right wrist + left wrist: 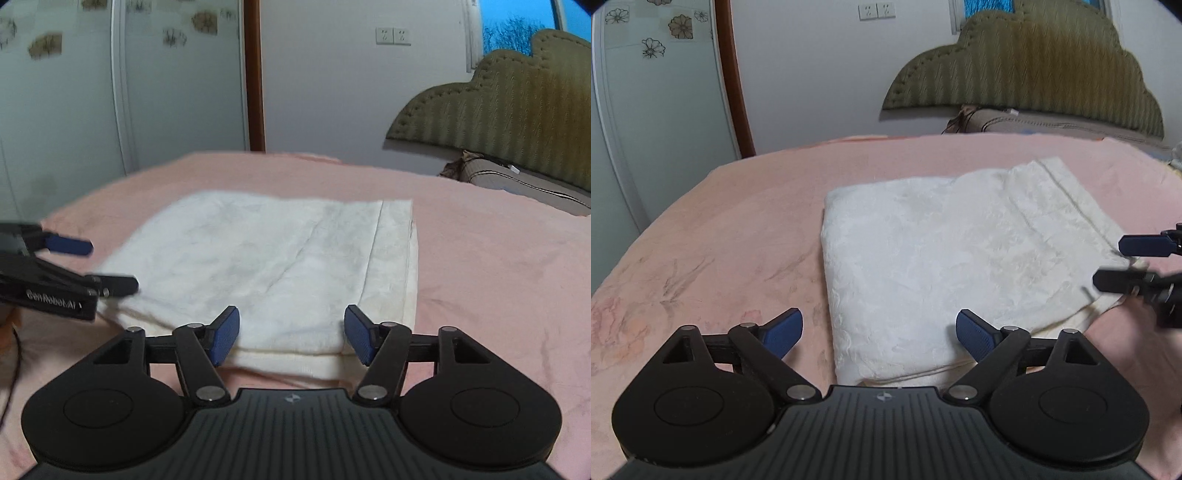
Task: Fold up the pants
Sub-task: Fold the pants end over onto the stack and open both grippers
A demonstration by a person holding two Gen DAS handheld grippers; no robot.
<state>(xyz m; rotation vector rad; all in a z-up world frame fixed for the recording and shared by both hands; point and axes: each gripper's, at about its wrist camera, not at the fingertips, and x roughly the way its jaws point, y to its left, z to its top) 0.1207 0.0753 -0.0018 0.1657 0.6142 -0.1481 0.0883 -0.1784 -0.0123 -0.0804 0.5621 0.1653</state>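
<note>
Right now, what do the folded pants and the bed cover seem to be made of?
The pants: probably woven cotton-like cloth, matte cream-white, with a faint raised flower pattern. The bed cover: likely soft, slightly fuzzy fabric, matte pink, with pale printed flowers and shallow wrinkles.

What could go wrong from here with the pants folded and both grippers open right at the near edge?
1. The left gripper is open astride the near left corner of the folded pants; pulling back carelessly could catch a layer and spoil the fold.
2. The right gripper sits just above the stacked near edge, whose layers could lift.
3. The bed cover is soft, so the stack may shift.
</note>
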